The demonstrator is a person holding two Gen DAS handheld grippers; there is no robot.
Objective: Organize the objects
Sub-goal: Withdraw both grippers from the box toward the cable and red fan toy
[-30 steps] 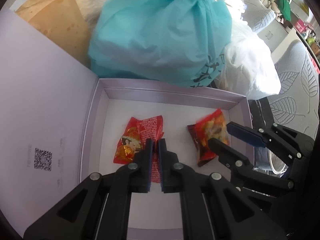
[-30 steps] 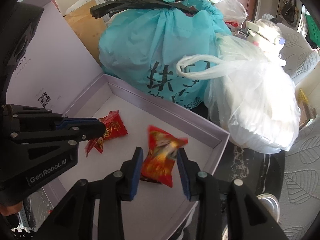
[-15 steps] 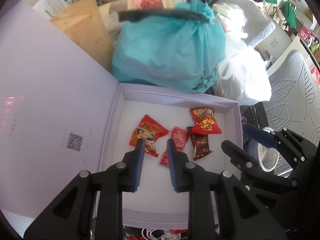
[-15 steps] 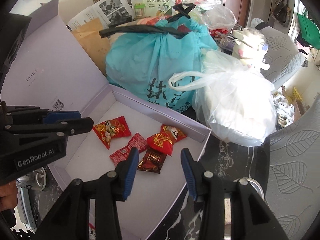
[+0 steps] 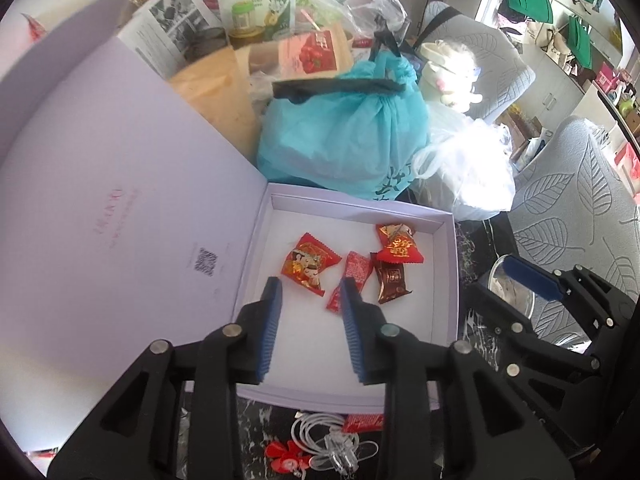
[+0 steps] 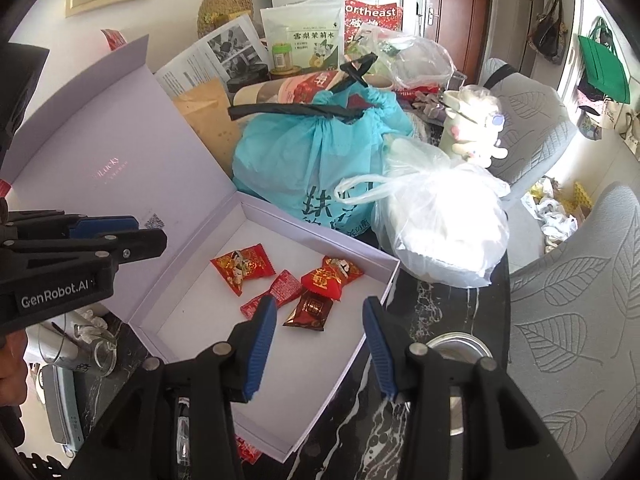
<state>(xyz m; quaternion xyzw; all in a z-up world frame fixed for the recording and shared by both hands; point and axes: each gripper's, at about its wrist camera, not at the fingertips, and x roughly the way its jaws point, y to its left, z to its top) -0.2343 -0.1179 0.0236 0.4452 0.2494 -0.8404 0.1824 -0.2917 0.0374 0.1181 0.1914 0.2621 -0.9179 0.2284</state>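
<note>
An open lilac box [image 5: 448, 280] [image 6: 340, 364] holds several wrapped candies: a red one with a figure [image 5: 310, 264] [image 6: 242, 266], a narrow red one [image 5: 354, 276] [image 6: 276, 292], a dark brown one [image 5: 392, 282] [image 6: 310, 312] and a red one with gold print [image 5: 398, 244] [image 6: 332, 278]. My left gripper [image 5: 310, 300] is open and empty above the box's near half. My right gripper [image 6: 318, 320] is open and empty above the box's right edge, near the brown candy. The right gripper also shows at the right of the left wrist view [image 5: 532, 280].
The box lid [image 5: 100, 220] stands open on the left. A teal bag [image 6: 312, 160] and a white plastic bag [image 6: 440, 224] crowd the far side. A round metal tin [image 6: 456, 344] sits right of the box. A white cable and a red wrapper [image 5: 332, 436] lie in front.
Both grippers have let go of their candies, opened and pulled back and up from the box. The candies now lie in the box.
</note>
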